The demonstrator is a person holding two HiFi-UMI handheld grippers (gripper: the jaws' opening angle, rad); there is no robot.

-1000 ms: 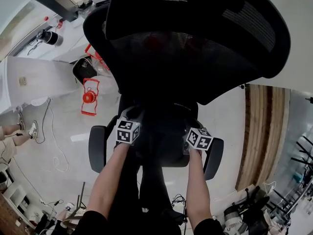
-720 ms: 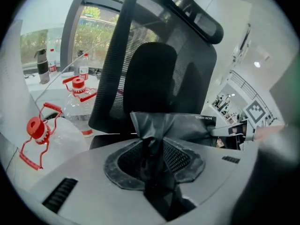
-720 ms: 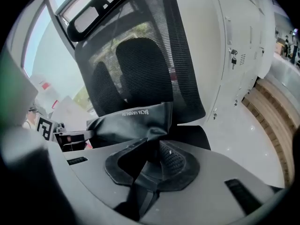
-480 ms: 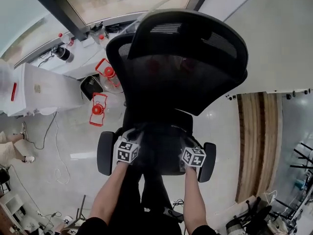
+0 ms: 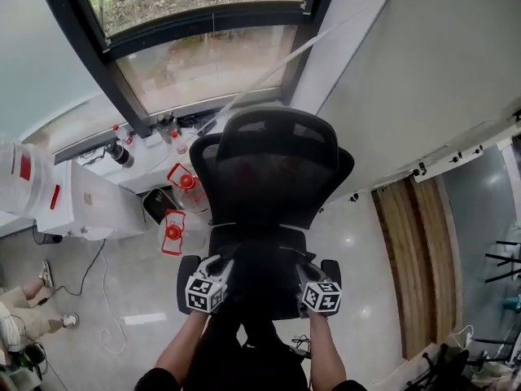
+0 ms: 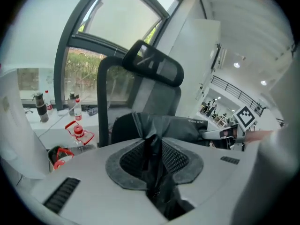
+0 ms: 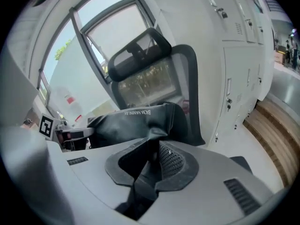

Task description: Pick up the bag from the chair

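Left claw [image 6: 152, 161] and right claw [image 7: 152, 165] each clamp the bag [image 7: 136, 123].

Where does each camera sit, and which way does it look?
Head view: on the person's head, looking steeply down at the chair; both forearms, the left gripper and the right gripper show.
Left gripper view: on the left gripper, facing the chair's back; its jaws pinch the bag.
Right gripper view: on the right gripper, facing the chair's back; its jaws pinch the bag too.
Shared: both gripper views show the bag, the chair and the other gripper.
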